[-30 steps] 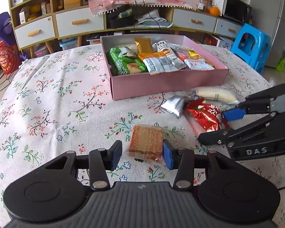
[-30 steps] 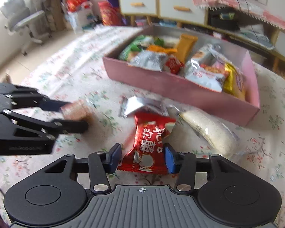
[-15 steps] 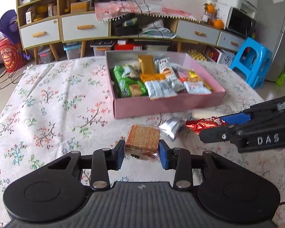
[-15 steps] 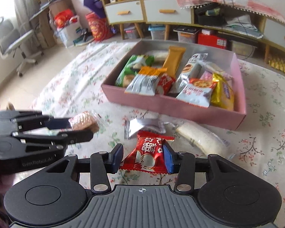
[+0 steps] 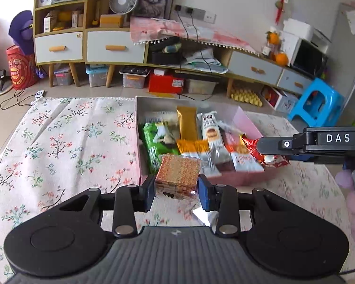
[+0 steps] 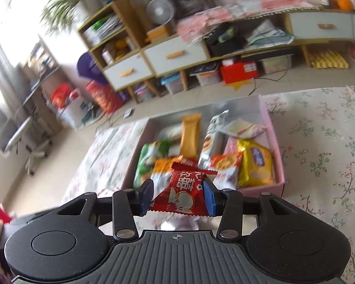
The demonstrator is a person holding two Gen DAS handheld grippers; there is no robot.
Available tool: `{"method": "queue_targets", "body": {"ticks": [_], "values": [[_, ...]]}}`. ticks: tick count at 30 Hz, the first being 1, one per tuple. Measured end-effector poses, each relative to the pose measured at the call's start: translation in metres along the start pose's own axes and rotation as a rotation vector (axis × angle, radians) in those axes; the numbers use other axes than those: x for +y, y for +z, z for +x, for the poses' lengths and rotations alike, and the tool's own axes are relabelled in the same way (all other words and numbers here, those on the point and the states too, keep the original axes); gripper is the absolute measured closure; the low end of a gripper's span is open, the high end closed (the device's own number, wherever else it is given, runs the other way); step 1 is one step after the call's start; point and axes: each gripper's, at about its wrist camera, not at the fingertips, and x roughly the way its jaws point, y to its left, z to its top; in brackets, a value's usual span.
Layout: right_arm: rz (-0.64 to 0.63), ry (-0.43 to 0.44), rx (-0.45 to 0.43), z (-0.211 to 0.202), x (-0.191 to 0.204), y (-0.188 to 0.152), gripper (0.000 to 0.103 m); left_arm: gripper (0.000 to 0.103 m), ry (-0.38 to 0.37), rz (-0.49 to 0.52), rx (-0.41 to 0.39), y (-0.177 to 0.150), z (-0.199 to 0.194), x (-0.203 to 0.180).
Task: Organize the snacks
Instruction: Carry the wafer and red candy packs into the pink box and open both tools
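My left gripper is shut on a clear-wrapped brown cracker pack and holds it above the near edge of the pink box. My right gripper is shut on a red snack packet and holds it above the box's near wall. In the left wrist view the right gripper comes in from the right with the red packet over the box. The box holds several snack packs, among them a green one and a yellow one.
A silver wrapper lies on the floral tablecloth below my left gripper. Beyond the table stand low cabinets, storage bins on the floor and a blue stool. An office chair is at far left.
Both grippers closed on their snacks, lifted them off the tablecloth and carried them up and forward over the pink box. The silver wrapper stayed on the cloth.
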Motion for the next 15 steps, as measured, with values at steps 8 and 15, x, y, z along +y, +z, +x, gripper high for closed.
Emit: {"method": "queue_targets", "body": {"ticks": [8,15], "values": [[0.132,-0.015,-0.095,0.022,-0.027,0.018,0.059,0.069,0.015,-0.037,0.003,0.011,0.028,-0.007],[0.213,-0.028,-0.118,0.038,-0.050,0.017,0.059,0.069,0.020,0.007,-0.002,0.032,0.056,-0.007]]}}
